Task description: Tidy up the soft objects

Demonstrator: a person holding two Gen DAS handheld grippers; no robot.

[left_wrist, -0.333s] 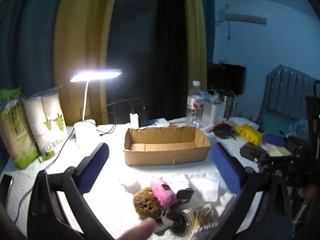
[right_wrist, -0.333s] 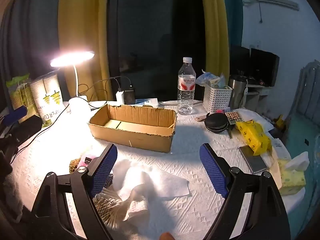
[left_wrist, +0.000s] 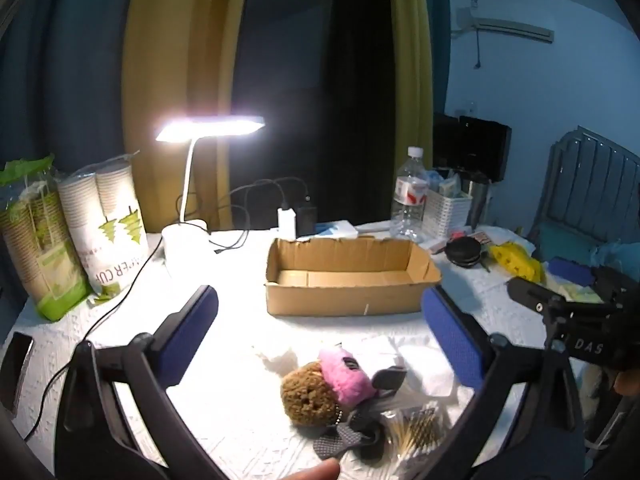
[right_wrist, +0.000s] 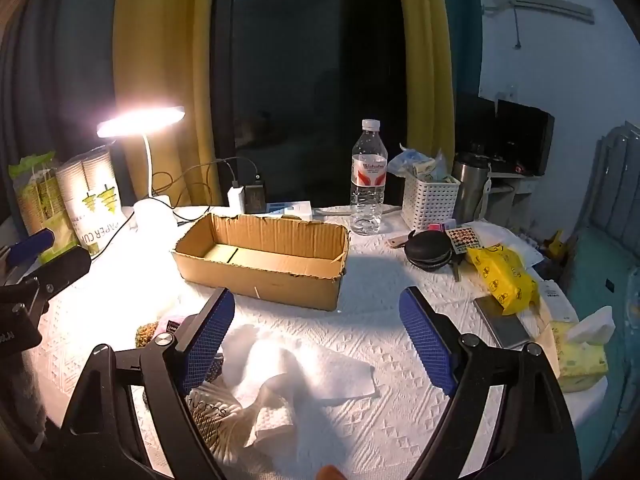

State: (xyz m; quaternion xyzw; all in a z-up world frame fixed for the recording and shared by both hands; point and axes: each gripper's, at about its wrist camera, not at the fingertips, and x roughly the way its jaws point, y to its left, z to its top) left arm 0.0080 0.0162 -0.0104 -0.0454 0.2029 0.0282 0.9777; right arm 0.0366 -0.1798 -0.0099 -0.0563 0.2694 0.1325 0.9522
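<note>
An empty open cardboard box [left_wrist: 352, 280] sits mid-table; it also shows in the right wrist view [right_wrist: 264, 264]. In front of it lies a pile: a brown sponge [left_wrist: 308, 394], a pink plush [left_wrist: 346, 376], a grey mesh piece [left_wrist: 340, 438], a bag of cotton swabs [left_wrist: 416, 430] and white tissues [right_wrist: 304, 364]. My left gripper [left_wrist: 320, 312] is open and empty, above the table between box and pile. My right gripper [right_wrist: 316, 316] is open and empty, over the tissues. The sponge [right_wrist: 146, 332] and plush [right_wrist: 170, 325] peek out beside its left finger.
A lit desk lamp [left_wrist: 188, 236], paper cup packs [left_wrist: 108, 236], cables and chargers stand at back left. A water bottle [right_wrist: 368, 184], white basket [right_wrist: 428, 200], black pouch [right_wrist: 430, 250], yellow pack [right_wrist: 502, 280] and tissue box [right_wrist: 580, 356] fill the right side.
Both grippers have shifted only slightly; the view barely differs and nothing on the table has moved.
</note>
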